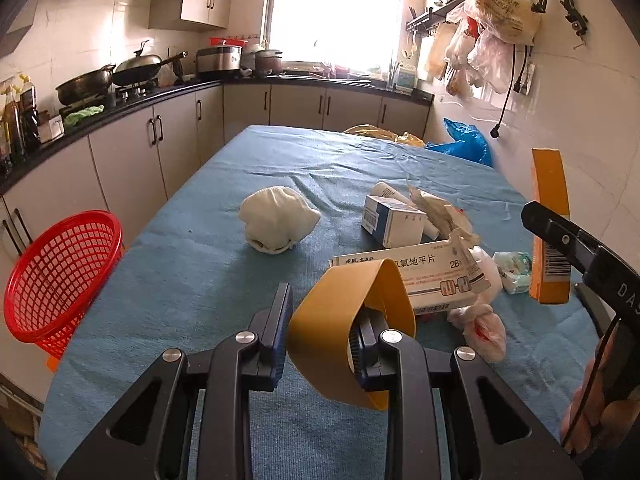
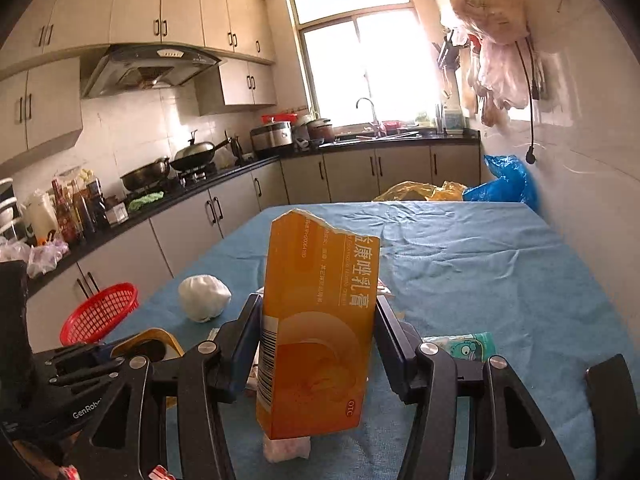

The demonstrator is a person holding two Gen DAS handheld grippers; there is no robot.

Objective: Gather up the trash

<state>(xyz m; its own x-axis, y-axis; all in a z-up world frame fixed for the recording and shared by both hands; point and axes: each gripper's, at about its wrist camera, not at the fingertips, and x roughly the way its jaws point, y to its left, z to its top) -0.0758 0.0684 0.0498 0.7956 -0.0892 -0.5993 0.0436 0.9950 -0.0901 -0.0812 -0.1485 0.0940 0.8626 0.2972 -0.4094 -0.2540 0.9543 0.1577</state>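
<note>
Trash litters the blue-covered table [image 1: 224,184] in a home kitchen as a person works it with two handheld grippers. The right gripper [image 2: 318,340] has closed its fingers on an upright orange medicine carton [image 2: 316,332], torn along its top edge and lifted clear of the cloth, seemingly ready to be carried off. The left gripper [image 1: 322,328] stands partly open; a curled yellow cardboard strip [image 1: 348,332] loops round its right finger [image 1: 366,344], though whether the strip is truly pinched cannot be told. Both pieces appear held high so they can travel to the red mesh basket [image 1: 60,276], which sits at the table's left edge (probably the collection bin). What shows of its inside looks empty, with no trash visible through the mesh. Still waiting on the cloth: a white crumpled wad [image 1: 276,220], a white-and-blue box [image 1: 394,220], a long white pill carton [image 1: 424,280], a small tissue pack [image 1: 514,272] and wrappers [image 1: 440,208] heaped beside them.
</note>
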